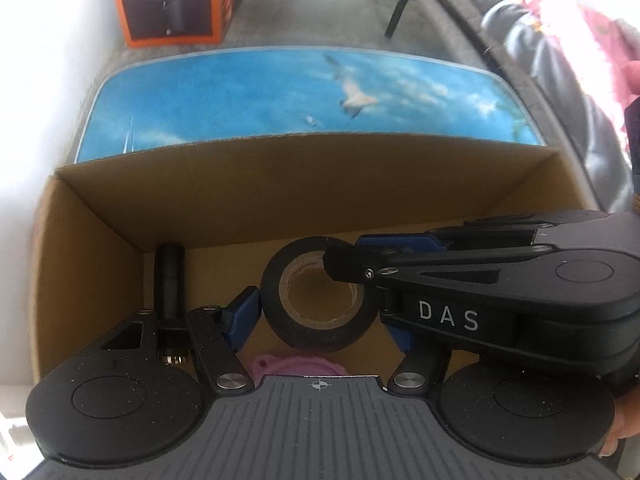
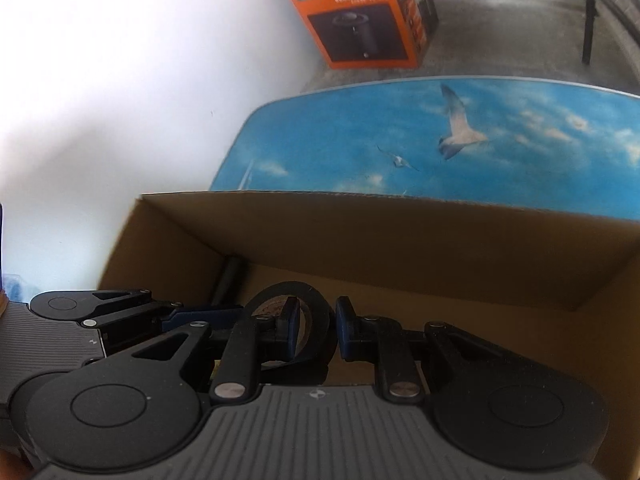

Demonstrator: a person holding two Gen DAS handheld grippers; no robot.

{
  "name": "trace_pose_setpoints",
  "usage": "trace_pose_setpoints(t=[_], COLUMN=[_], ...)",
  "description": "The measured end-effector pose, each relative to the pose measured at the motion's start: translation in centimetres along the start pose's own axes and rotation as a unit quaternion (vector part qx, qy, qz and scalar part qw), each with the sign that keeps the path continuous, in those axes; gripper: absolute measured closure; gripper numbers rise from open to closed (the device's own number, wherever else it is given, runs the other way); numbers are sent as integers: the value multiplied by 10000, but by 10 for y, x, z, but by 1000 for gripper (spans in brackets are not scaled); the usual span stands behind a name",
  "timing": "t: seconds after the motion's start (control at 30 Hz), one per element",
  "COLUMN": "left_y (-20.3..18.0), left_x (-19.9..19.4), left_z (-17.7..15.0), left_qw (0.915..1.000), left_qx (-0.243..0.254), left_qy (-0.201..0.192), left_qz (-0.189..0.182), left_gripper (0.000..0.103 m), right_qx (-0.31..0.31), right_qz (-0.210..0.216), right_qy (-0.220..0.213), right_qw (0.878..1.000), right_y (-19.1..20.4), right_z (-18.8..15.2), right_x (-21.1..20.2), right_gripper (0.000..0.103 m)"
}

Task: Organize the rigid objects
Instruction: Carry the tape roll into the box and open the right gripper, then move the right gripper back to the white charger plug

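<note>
Left wrist view: roll of black tape [image 1: 318, 294] sat upright-tilted inside the cardboard box [image 1: 280, 184], bracketed across its outer width by the left gripper [image 1: 320, 316]. Blue pads stood apart, one at each side of the roll; the near pad [image 1: 244, 312] looked to touch the rim, the far one was hidden behind the right gripper [image 1: 352, 268], so a firm clamp could not be confirmed. The right gripper reached in from the side and its fingers were nearly together, pinching the wall of the roll, one finger through the core. Judged: a two-handed carry, the roll being lowered into the box for storage.

Right wrist view confirmed the narrow pinch: pads [image 2: 290, 330] on either side of the tape wall [image 2: 320, 320].

Already in the box: a black cylindrical handle [image 1: 170, 280] against the left wall, and something pink [image 1: 296, 366] just below the roll, identity unclear.

Clearance: floor between handle and right wall looked open. Box walls rose high around both grippers; withdrawal would probably need to go straight up. Blue printed tabletop [image 1: 240, 92] lay beyond the far wall.
</note>
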State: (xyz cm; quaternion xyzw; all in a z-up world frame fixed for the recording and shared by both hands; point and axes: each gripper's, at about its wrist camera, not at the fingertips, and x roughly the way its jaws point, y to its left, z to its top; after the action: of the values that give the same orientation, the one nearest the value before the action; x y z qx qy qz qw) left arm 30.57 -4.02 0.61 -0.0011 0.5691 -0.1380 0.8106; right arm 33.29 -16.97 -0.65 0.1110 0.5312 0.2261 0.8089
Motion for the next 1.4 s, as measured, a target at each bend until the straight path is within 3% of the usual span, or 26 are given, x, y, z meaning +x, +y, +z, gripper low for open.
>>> trace_pose_setpoints(t=[0.27,0.43,0.6,0.77,0.93,1.07,1.3,1.4], left_y=[4,9,12,6,0,-6,-19,-27], left_x=[21,15,-21,-78,-145,-174,-157,-143], left_z=[8,9,2,-15,-60,-110,-198,-219], left_qw=[9996,9996,9996,9980,9892,9786,9647,9607], left_qx=[11,-131,-222,-19,262,370,380,299], left_qy=[174,140,-151,-623,-1369,-1832,-2282,-2485], left_qz=[238,210,78,-69,-444,-860,-1255,-1201], left_gripper=[36,24,20,20,8,4,3,3], right_qx=[238,339,394,275,229,316,584,746], right_qz=[143,171,399,719,1064,1070,574,433], right_qy=[195,77,-339,-969,-1573,-1958,-2132,-2016], right_qw=[9994,9992,9979,9923,9815,9743,9736,9757], right_y=[-10,-15,-12,0,2,-3,-9,-9], right_z=[3,5,-2,-34,-90,-145,-227,-247], right_x=[20,11,-33,-107,-180,-215,-215,-199], right_gripper=[81,80,80,80,78,57,54,50])
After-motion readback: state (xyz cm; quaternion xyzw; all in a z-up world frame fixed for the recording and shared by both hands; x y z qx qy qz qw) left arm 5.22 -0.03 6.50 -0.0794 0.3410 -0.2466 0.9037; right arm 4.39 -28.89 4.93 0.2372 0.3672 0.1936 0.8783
